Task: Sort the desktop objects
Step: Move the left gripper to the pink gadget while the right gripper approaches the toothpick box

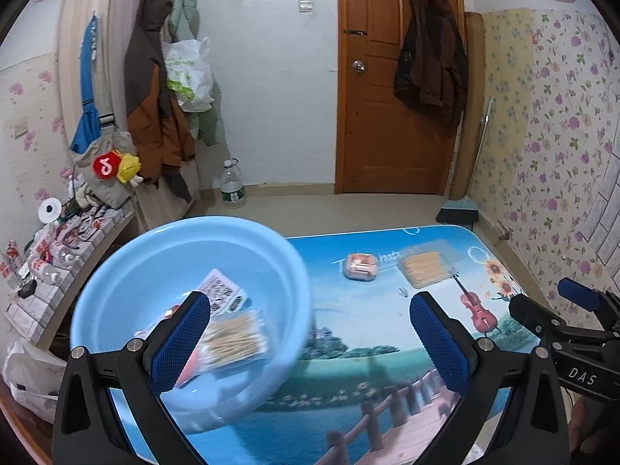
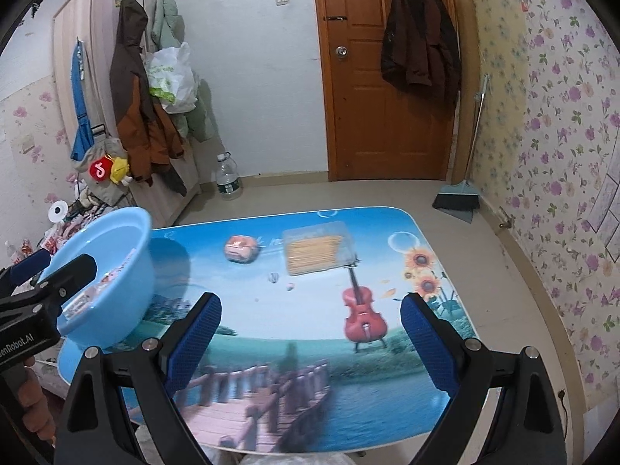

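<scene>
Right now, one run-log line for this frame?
left gripper: open | right gripper: open | basin: holds swab packet | table: pink case, swab box unsorted

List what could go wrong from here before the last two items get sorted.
1. The blue basin sits at the table's left edge, partly over it; a nudge from the left gripper might tip it off.
2. The clear box of sticks may scatter its contents if pinched unevenly.
3. The small pink case looks smooth and rounded, so it could slip from the right gripper.
</scene>
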`<state>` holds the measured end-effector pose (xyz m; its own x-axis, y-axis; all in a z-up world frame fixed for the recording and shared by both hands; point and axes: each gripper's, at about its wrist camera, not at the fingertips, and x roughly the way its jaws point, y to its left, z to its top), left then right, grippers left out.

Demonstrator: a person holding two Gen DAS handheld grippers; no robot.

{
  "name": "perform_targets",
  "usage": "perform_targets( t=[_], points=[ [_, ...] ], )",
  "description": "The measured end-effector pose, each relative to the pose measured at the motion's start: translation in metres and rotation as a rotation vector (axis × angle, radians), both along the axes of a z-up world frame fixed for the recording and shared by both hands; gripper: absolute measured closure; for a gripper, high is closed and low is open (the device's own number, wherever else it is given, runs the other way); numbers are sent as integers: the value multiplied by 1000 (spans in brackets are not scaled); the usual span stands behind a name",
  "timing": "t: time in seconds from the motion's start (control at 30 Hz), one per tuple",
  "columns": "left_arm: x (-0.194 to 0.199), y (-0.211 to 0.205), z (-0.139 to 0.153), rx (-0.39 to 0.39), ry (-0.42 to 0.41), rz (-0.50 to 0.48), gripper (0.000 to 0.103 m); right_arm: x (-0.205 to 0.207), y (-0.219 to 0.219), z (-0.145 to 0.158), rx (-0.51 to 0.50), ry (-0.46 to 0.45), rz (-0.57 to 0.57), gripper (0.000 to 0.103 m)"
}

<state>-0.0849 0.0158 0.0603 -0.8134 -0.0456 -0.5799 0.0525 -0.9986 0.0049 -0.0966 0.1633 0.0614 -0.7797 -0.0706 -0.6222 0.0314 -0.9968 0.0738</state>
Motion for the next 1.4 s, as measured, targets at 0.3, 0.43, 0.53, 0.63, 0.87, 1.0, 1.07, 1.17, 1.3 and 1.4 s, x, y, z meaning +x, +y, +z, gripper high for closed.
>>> perform_targets(
  t=[0.3,0.43,0.53,0.63,0.87,1.0,1.07,1.17,1.3,1.4],
  points=[
    [-46,36,-17,-6,-54,-34,0,-42,34,-13,12,-43,-14,8],
    [-68,48,-29,-3,-84,-40,0,-66,45,-22,23,-81,6,8],
    [-87,55,-40,3,-107,-37,0,-83,50,-30,32,-107,32,8],
    [-106,61,-51,6,-129,-35,0,-99,56,-39,31,-127,43,8],
    [-136,69,-73,-20,-146,-4,0,-123,60,-57,34,-154,48,8],
    [-148,70,-74,-36,-127,12,0,-134,57,-66,38,-164,58,8],
    [-152,73,-73,-31,-119,0,1,-138,55,-69,37,-169,60,8],
    [-159,79,-75,-27,-122,-15,2,-144,54,-72,35,-173,66,8],
    [-169,84,-85,-53,-131,-7,6,-148,53,-74,45,-173,71,8],
    [-178,79,-95,-26,-170,21,17,-151,53,-74,52,-173,72,8]
  ],
)
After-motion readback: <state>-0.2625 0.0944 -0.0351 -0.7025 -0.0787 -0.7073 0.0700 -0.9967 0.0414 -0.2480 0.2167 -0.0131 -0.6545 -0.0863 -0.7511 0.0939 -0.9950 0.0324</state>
